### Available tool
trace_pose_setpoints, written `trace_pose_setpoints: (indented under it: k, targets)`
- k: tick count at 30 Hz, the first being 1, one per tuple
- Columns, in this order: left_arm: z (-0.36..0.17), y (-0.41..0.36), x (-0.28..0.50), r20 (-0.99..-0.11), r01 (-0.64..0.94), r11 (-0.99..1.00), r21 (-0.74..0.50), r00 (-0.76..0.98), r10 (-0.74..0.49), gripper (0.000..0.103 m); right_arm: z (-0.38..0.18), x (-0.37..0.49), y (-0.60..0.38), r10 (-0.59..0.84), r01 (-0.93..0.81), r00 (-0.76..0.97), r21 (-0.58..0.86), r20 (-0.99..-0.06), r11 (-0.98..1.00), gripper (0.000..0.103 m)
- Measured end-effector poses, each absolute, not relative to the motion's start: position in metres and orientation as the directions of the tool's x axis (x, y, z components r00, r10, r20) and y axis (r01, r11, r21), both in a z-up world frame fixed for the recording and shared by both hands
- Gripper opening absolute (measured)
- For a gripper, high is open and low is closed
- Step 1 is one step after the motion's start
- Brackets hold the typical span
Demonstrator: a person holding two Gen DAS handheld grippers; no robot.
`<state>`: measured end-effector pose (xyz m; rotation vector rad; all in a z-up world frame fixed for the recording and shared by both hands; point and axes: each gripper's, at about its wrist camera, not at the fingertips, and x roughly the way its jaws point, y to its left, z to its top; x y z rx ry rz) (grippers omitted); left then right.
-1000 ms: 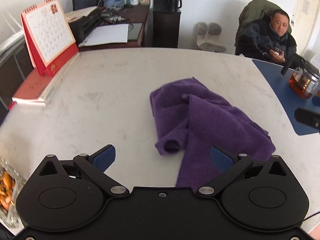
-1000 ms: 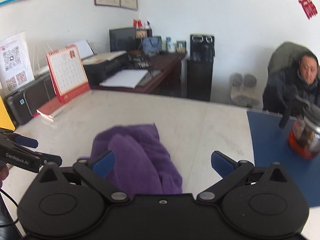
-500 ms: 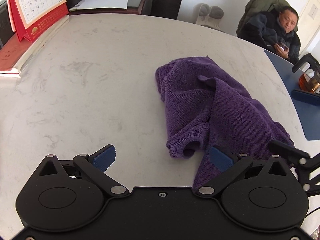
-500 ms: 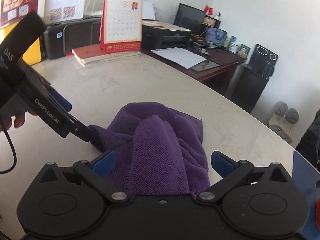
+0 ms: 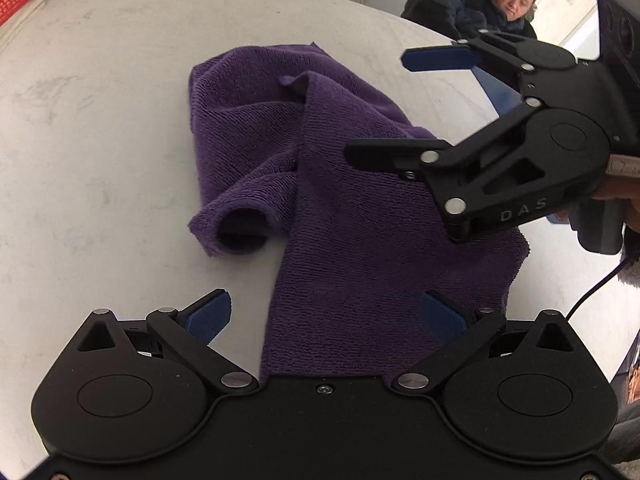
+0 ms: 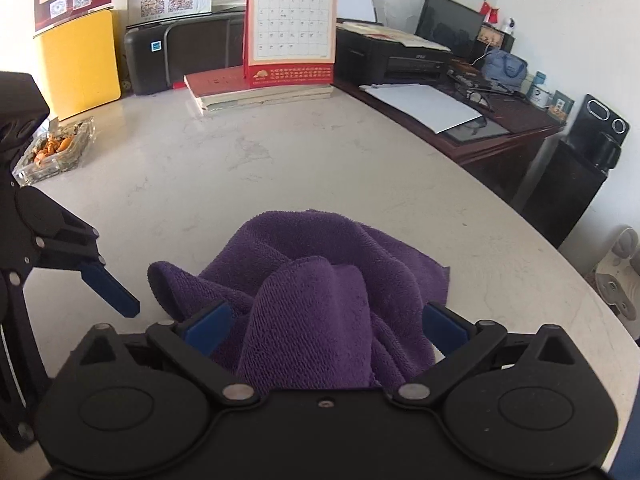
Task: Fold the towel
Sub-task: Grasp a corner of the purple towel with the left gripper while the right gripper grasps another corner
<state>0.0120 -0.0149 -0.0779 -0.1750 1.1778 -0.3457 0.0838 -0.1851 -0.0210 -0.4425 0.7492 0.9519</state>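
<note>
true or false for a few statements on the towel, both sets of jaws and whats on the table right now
1. The purple towel lies crumpled on the table. True.
2. The left gripper has its jaws shut on the towel. False: they are spread open, with cloth between them.
3. The right gripper has its jaws open. True.
4. A desk calendar stands on books at the table's far side. True.
5. The towel is folded into a neat square. False: it is bunched, with one end rolled into a loop.

Both tongs [image 5: 326,314] closed in over the towel [image 5: 340,216].
</note>
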Motion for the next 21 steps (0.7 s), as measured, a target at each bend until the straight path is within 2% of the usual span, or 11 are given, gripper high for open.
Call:
trace_pose_setpoints:
  k: [3, 7, 9, 12, 14, 18, 19, 21]
  targets:
    - [-0.079, -0.021, 0.012, -0.875, 0.200, 0.934, -0.296, 0.337, -0.349, 0.101, -0.027, 0.088, -0.179, 0.577, -0.868, 0.297, 0.038, -0.761, 0.496, 0.101]
    - [-0.079, -0.023, 0.010, -0.872, 0.208, 0.935, -0.287, 0.347, -0.345, 0.098, -0.048, 0.099, -0.174, 0.570, -0.879, 0.218, 0.095, -0.792, 0.468, 0.087]
    - [-0.078, -0.024, 0.008, -0.873, 0.217, 0.937, -0.275, 0.351, -0.338, 0.097, -0.051, 0.100, -0.175, 0.573, -0.882, 0.188, 0.121, -0.798, 0.457, 0.084]
    - [-0.075, -0.026, 0.005, -0.877, 0.231, 0.941, -0.249, 0.357, -0.320, 0.086, -0.052, 0.098, -0.178, 0.568, -0.893, 0.167, 0.120, -0.806, 0.433, 0.069]
    - [-0.072, -0.025, 0.005, -0.879, 0.227, 0.943, -0.242, 0.361, -0.312, 0.070, -0.051, 0.098, -0.181, 0.568, -0.901, 0.162, 0.114, -0.807, 0.419, 0.056]
    - [-0.070, -0.025, 0.006, -0.881, 0.204, 0.950, -0.236, 0.368, -0.298, 0.055, -0.051, 0.104, -0.184, 0.573, -0.912, 0.145, 0.116, -0.806, 0.393, 0.051]
    - [-0.070, -0.025, 0.006, -0.882, 0.200, 0.951, -0.234, 0.369, -0.295, 0.046, -0.052, 0.105, -0.184, 0.572, -0.916, 0.144, 0.110, -0.808, 0.387, 0.051]
    - [-0.070, -0.025, 0.007, -0.885, 0.191, 0.953, -0.237, 0.363, -0.292, 0.035, -0.053, 0.105, -0.184, 0.572, -0.921, 0.148, 0.098, -0.807, 0.377, 0.050]
